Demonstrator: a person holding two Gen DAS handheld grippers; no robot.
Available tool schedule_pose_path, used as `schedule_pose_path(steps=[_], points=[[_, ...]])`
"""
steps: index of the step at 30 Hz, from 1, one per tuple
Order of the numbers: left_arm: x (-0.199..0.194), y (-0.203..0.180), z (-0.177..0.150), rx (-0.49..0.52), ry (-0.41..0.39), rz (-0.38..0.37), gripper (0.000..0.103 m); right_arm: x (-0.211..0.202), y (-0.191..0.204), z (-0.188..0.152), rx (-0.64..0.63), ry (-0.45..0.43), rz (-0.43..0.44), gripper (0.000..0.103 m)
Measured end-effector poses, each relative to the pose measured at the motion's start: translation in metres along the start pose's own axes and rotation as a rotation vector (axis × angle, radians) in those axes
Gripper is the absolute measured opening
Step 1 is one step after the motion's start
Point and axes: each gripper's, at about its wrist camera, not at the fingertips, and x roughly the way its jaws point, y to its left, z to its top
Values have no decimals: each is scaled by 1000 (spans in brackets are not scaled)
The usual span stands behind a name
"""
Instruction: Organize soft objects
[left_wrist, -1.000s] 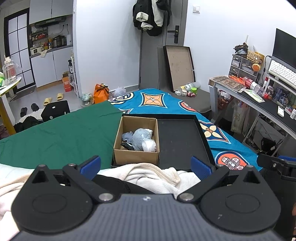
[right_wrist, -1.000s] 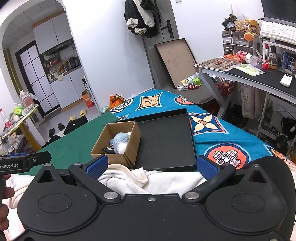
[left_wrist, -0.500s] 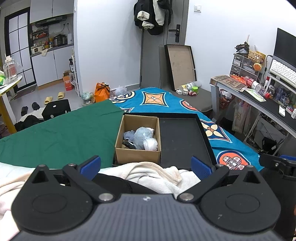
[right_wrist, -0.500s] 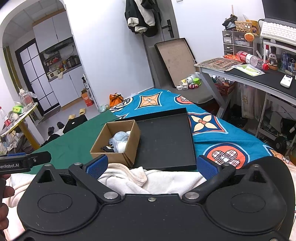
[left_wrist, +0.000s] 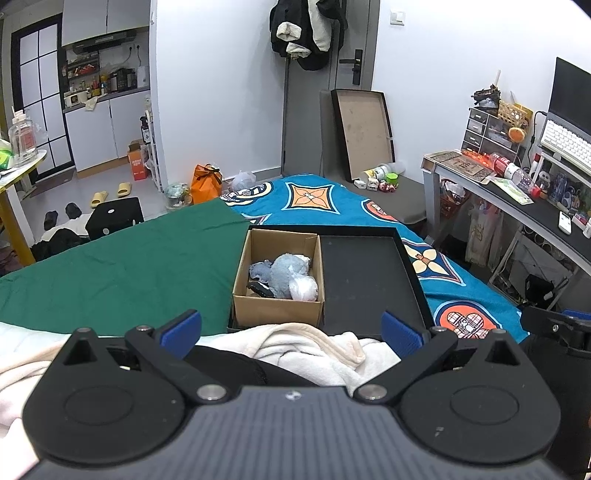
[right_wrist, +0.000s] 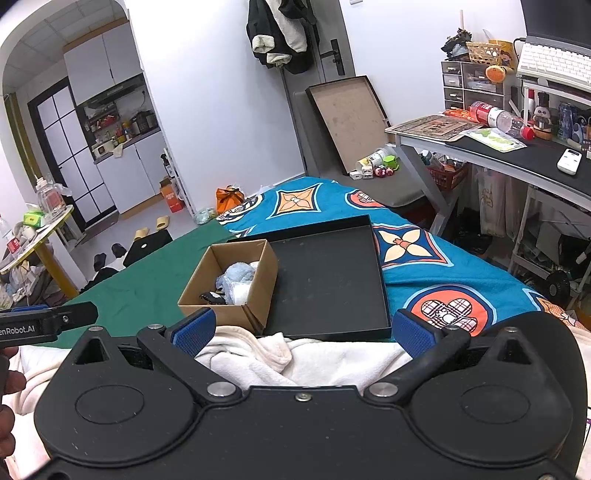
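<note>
Cream fleece cloth (left_wrist: 314, 350) lies bunched just before the black tray (left_wrist: 365, 277) and cardboard box (left_wrist: 279, 275) of soft things while your left gripper (left_wrist: 291, 328) and right gripper (right_wrist: 301, 328) hover over it, jaws spread wide.

White walls (left_wrist: 221, 92) enclose a bed spread with a green cloth (left_wrist: 122, 273) and a blue patterned cover (left_wrist: 332, 206). Coats (left_wrist: 306, 33) hang on a grey door (left_wrist: 354, 110). A cluttered desk (right_wrist: 498, 151) stands right; kitchen cabinets (left_wrist: 107, 129) lie beyond the pale floor (left_wrist: 110, 177).

Left gripper (left_wrist: 291, 328), right gripper (right_wrist: 304, 330): side by side, jaws spread wide.
</note>
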Motion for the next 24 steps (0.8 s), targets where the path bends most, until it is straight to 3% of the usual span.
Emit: schedule_pose_path(steps=[24], points=[[9,3,2,10,-12,-20,102,16,3,-2,6,37,-10,103]])
